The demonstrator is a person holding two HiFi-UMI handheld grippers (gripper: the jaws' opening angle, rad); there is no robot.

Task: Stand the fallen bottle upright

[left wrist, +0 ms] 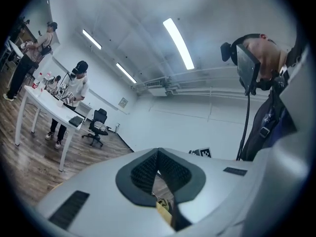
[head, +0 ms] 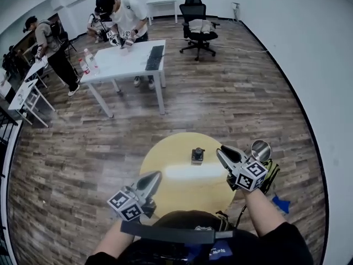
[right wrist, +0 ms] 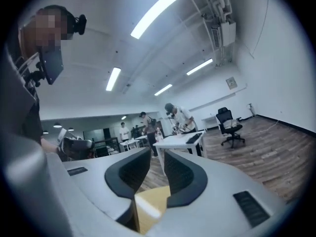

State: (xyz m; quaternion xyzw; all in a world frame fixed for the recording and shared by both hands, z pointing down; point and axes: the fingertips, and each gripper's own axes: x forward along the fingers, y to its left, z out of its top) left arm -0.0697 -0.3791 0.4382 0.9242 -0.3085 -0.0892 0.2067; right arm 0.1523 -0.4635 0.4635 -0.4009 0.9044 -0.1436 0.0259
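Observation:
A small dark bottle (head: 197, 155) stands upright near the far side of the round yellow table (head: 165, 195). My left gripper (head: 154, 176) hangs over the table's near left part, well apart from the bottle, its pads meeting at the tips with nothing between them. My right gripper (head: 220, 152) is just right of the bottle and apart from it. In the right gripper view a narrow gap shows between its pads (right wrist: 180, 174), with only the yellow table (right wrist: 150, 201) behind. Neither gripper view shows the bottle; both look out level across the room.
A white desk (head: 129, 59) with a keyboard (head: 155, 57) and bottles stands further back, with people working at it. A black office chair (head: 197, 29) is behind it. A round shiny object (head: 261, 149) stands beside the table's right edge, and a blue item (head: 281, 204) lies on the wooden floor.

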